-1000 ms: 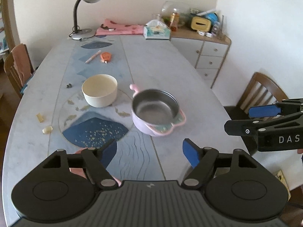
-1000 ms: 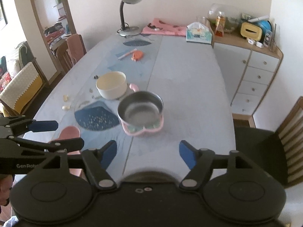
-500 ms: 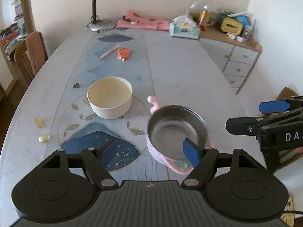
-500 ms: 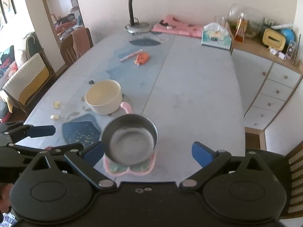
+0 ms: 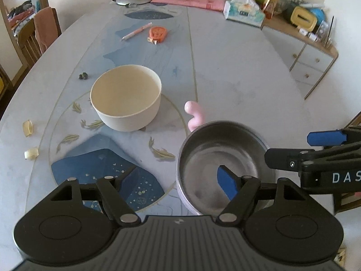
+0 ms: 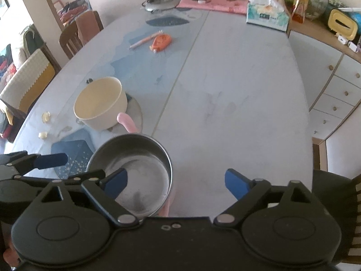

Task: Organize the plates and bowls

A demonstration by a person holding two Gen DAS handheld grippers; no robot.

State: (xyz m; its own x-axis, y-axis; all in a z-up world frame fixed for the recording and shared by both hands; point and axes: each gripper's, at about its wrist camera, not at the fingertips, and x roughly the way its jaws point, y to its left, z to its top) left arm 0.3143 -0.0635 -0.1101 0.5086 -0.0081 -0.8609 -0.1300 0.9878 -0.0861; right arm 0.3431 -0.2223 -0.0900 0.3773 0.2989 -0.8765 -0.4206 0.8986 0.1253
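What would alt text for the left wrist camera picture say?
An open left gripper hangs over a steel bowl in a pink holder on a table, with a cream bowl beyond. The right gripper reaches in from the right.

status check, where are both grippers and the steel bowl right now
Left gripper and right gripper both open, jaws empty, each with one jaw over the steel bowl. Bowl sits in pink holder. Cream bowl apart, nothing blocking.
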